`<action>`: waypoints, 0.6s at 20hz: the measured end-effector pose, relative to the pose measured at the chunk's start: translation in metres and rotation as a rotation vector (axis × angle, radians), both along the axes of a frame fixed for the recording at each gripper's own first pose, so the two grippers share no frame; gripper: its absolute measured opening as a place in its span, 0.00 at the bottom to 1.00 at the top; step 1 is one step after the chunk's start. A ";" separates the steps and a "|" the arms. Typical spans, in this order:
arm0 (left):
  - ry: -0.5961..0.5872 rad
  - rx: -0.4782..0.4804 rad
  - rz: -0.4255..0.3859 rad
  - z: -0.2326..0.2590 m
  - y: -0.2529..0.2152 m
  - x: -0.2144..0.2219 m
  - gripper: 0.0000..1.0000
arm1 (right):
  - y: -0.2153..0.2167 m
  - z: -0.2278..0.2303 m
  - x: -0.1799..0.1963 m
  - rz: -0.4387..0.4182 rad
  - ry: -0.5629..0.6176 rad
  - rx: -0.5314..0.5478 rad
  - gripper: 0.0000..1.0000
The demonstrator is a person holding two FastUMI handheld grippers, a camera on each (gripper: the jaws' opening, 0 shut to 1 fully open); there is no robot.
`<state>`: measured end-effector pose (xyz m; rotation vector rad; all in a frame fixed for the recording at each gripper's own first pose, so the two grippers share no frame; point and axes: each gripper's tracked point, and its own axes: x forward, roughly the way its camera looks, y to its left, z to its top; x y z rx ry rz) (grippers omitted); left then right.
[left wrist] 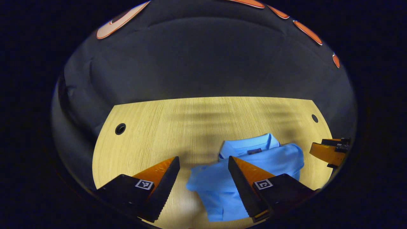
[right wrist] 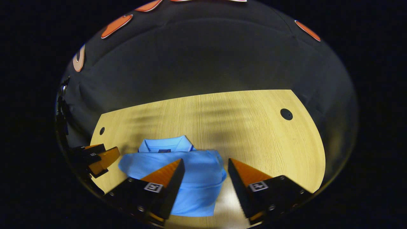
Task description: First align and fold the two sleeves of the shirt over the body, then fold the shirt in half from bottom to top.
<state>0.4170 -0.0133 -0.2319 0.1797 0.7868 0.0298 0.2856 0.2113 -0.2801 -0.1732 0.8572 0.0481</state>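
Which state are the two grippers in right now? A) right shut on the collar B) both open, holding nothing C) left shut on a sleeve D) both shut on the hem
B: the left gripper and the right gripper each show a wide gap between their fingers, above the blue shirt on the table, with no cloth pinched.

Wooden table [left wrist: 152, 127], round holes [left wrist: 120, 128] near corners.

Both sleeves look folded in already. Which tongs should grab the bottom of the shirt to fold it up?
Probably both together. The left tongs and right tongs hang open above the blue shirt near its bottom edge, one toward each side, so each can likely take its own corner.
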 end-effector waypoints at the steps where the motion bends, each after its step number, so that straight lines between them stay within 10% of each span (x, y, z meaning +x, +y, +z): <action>1: -0.027 0.006 0.003 0.009 0.002 -0.001 0.99 | -0.001 0.005 -0.001 -0.001 -0.008 0.001 0.99; 12: -0.373 0.021 -0.066 0.149 -0.023 -0.042 1.00 | 0.013 0.112 -0.036 0.057 -0.253 0.033 0.99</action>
